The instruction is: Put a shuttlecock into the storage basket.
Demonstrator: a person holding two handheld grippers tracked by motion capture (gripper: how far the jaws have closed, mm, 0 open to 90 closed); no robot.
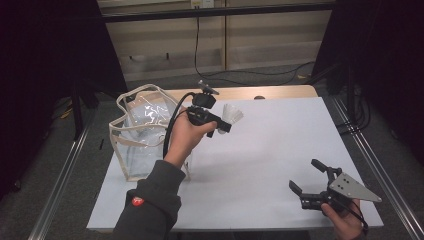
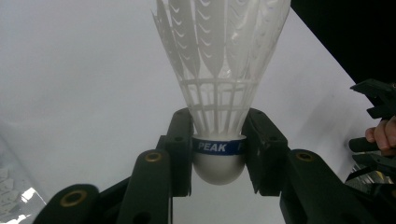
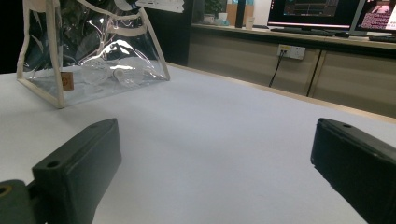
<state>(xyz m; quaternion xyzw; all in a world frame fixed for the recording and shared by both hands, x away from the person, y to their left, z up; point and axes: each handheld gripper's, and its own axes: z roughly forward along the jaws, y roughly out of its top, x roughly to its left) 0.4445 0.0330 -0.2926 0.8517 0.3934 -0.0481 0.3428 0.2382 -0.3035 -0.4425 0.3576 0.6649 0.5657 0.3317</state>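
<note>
Lower right of the high view: our right gripper (image 1: pixel 311 182) sits low over the white table (image 1: pixel 270 150), jaws wide apart, nothing between them.

Centre of that view: our left gripper (image 1: pixel 223 125) is held above the table, jaws clamped on the shuttlecock (image 2: pixel 219 70). In the left gripper view the pads press the blue band just above the cork, feathers fanning to the top of the frame.

Left of centre: the clear bag (image 1: pixel 145 132) stands upright, mouth open; the right gripper view suggests more shuttlecocks inside.

We judge the step is carrying this one to the bag. Keep the grip on the band, not the feathers. Come over the rim, cork down, clear of the handles, and release low.
</note>
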